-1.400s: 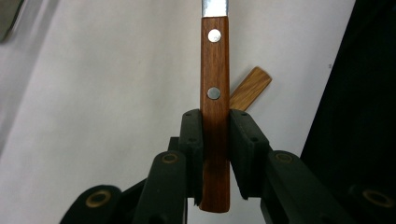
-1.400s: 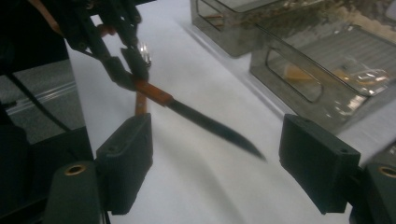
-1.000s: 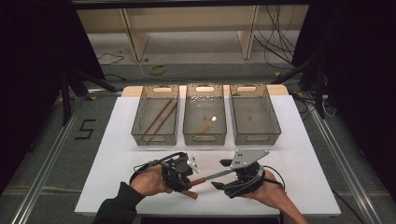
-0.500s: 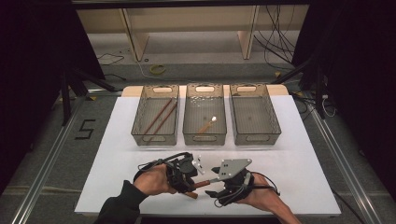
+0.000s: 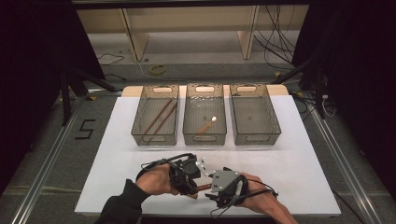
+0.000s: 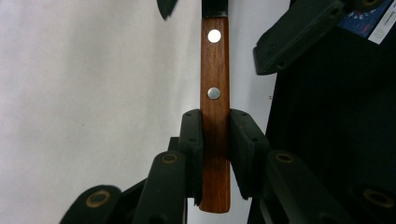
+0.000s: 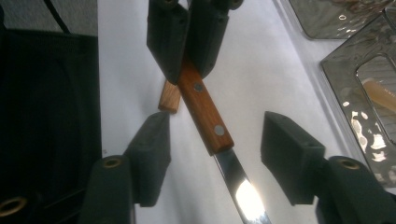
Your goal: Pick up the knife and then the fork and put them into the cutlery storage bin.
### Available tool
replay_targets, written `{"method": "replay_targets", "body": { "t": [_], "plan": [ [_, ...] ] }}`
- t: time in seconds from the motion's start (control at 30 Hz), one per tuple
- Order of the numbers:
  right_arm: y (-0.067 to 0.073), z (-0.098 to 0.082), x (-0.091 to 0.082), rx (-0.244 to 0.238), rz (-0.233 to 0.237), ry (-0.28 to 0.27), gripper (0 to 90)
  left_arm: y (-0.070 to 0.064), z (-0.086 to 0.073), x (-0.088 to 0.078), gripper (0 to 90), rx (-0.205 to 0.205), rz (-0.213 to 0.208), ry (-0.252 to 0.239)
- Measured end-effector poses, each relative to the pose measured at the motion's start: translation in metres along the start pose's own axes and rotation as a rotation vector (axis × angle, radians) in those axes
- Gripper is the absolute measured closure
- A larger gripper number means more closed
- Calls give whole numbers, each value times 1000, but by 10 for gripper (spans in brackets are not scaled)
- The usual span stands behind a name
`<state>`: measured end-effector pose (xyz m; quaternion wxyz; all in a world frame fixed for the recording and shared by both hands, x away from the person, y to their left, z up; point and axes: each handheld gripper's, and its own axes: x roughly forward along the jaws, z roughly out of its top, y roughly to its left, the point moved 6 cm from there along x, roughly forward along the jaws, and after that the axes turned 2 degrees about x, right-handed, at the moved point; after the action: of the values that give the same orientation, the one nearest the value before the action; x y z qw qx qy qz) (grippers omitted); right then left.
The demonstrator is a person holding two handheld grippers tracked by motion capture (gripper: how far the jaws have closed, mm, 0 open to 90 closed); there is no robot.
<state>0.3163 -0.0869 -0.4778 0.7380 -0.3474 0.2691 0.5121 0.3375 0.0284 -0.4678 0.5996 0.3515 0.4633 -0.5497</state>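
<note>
A knife with a riveted wooden handle is held level over the white table. My left gripper is shut on the handle, one pad on each side. In the right gripper view the handle runs out of the left gripper into a shiny blade. My right gripper straddles the place where handle meets blade. Its jaws have just been closing, but both pads still stand clear of the knife. From above, the left gripper and the right gripper meet near the front edge.
Three clear bins stand in a row at the back. The left bin holds two brown sticks, the middle bin a small wooden utensil, and the right bin nothing I can see. A short pale wooden end shows beside the left jaw.
My right gripper has moved left and down, up against the left gripper, and its jaws now flank the knife. The left gripper has stayed put with the knife.
</note>
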Motion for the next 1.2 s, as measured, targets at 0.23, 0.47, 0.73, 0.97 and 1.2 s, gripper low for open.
{"method": "replay_targets", "body": {
  "t": [0.23,0.47,0.73,0.97,1.2],
  "plan": [
    [3,-2,3,-46,-13,18,531,-1,2,1,754,6,-18,8],
    [5,-4,4,-83,-29,35,598,-3,5,2,753,4,-41,6],
    [8,-6,6,-122,-11,44,674,-7,9,4,753,-23,-70,-25],
    [8,-7,6,-152,-19,60,726,-5,7,4,752,13,-84,12],
    [10,-10,6,-219,-6,84,766,-3,8,0,742,12,-88,-8]
  ]
}}
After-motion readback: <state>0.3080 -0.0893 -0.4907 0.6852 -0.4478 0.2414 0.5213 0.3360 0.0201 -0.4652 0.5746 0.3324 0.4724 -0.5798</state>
